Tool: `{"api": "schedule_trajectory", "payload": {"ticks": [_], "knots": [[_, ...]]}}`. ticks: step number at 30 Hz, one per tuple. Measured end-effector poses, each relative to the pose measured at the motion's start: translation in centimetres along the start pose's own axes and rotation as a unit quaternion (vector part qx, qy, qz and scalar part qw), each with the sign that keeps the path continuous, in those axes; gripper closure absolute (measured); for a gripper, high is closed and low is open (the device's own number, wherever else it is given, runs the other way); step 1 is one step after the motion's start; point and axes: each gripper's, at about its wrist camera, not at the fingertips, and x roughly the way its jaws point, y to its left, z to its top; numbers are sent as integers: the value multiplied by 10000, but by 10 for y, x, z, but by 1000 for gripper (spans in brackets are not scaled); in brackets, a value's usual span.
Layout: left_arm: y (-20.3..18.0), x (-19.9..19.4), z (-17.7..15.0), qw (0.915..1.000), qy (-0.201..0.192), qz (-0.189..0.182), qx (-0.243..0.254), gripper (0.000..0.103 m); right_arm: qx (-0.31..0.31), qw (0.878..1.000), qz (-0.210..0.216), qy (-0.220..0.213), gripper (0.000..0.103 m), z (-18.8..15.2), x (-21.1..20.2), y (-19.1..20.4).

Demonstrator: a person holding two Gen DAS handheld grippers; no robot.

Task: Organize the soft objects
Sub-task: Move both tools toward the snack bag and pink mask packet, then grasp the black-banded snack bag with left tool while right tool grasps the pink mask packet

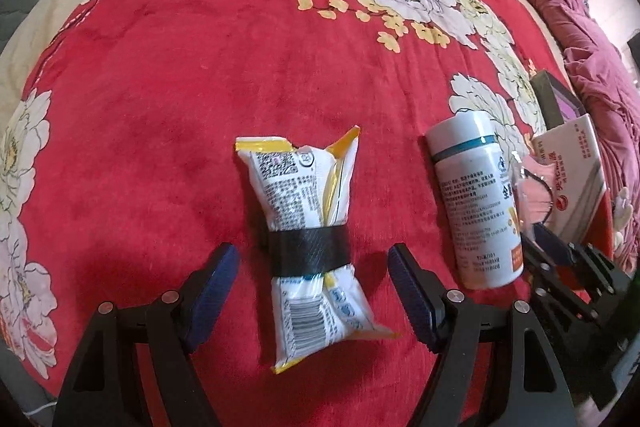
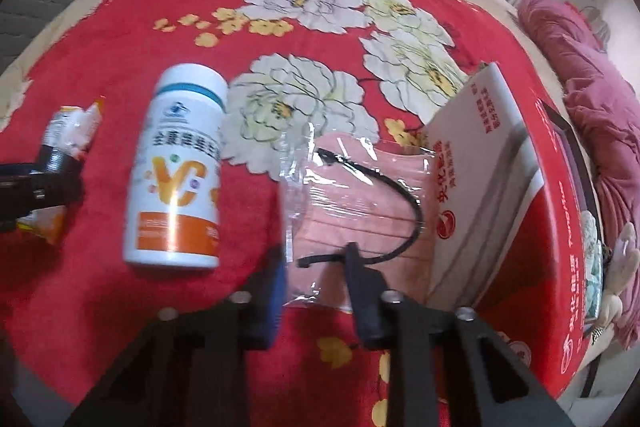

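Observation:
A white and yellow snack packet [image 1: 310,239] with a black band round its middle lies on the red flowered blanket [image 1: 224,67]. My left gripper [image 1: 312,271] is open, its blue pads on either side of the packet, apart from it. A pink face mask in a clear wrapper [image 2: 356,207] lies against a white and red box [image 2: 492,187]. My right gripper [image 2: 316,267] is shut on the near edge of the mask wrapper. The mask [image 1: 534,187] and the right gripper [image 1: 560,259] also show in the left wrist view.
A white vitamin bottle [image 2: 176,171] lies on its side between packet and mask; it also shows in the left wrist view [image 1: 476,203]. The snack packet [image 2: 68,155] and left gripper appear at far left in the right wrist view. A pink quilt [image 1: 592,39] lies at right.

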Motion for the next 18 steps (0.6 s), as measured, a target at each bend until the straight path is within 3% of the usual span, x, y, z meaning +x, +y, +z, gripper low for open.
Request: {"api": "schedule_trajectory", "payload": {"ticks": [3,6,11,18], "knots": [[3,3,3,9998,-30,-144,-161,26,195,9995,202,-152,88,2,-15,-6],[6,4,7,9996,-60,32,-275,60,554,9958,655,-315,90,5,-32,-21],[11,-1,10,9990,-77,-272,-360,60,1164,9811,1412,-635,92,11,-61,-52],[-3,-28,4,9982,-344,-447,-217,61,1340,9743,1539,-952,93,20,-88,-69]]}}
